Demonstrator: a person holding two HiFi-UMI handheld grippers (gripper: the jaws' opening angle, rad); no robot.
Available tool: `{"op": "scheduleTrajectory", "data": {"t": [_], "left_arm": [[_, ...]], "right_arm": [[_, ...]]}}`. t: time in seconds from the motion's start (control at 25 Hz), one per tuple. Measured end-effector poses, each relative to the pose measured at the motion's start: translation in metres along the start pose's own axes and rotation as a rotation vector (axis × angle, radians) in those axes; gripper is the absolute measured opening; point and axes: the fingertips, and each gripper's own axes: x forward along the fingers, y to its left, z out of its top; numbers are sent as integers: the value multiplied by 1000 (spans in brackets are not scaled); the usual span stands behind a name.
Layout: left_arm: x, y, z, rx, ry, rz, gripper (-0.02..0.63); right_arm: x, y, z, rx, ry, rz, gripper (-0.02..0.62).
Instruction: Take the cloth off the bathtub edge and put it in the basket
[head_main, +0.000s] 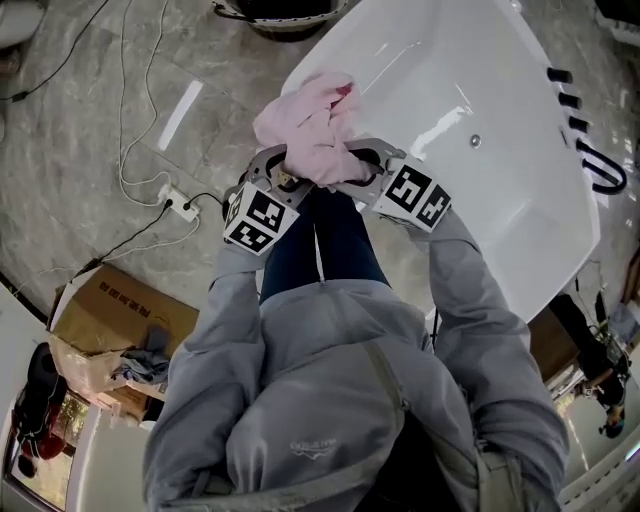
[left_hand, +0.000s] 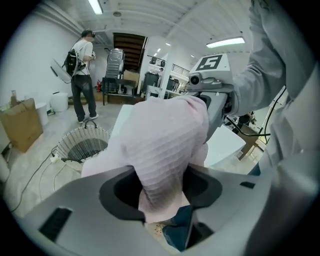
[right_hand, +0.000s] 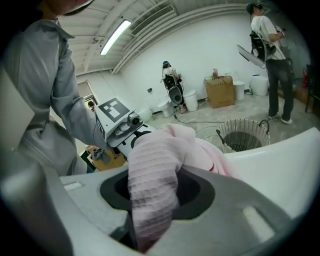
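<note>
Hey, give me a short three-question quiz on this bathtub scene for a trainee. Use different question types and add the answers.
1. True or false: the pink cloth already lies in the basket.
2. Whose jaws are shut on the cloth? A: left gripper only. B: right gripper only. C: both.
3. Fill in: the basket stands on the ____.
Key: 1 false. 2 C. 3 floor.

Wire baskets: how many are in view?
1: the round white wire basket stands on the floor by the white bathtub's far end; others could be out of view.
</note>
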Motion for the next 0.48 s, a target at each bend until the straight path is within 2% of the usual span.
{"op": "scheduleTrajectory", "data": {"t": [0.48], "left_arm": [[-118,1,91,67,-108,169,170]], "right_arm": [[-61,53,116,-205,-114,-2,158]]}}
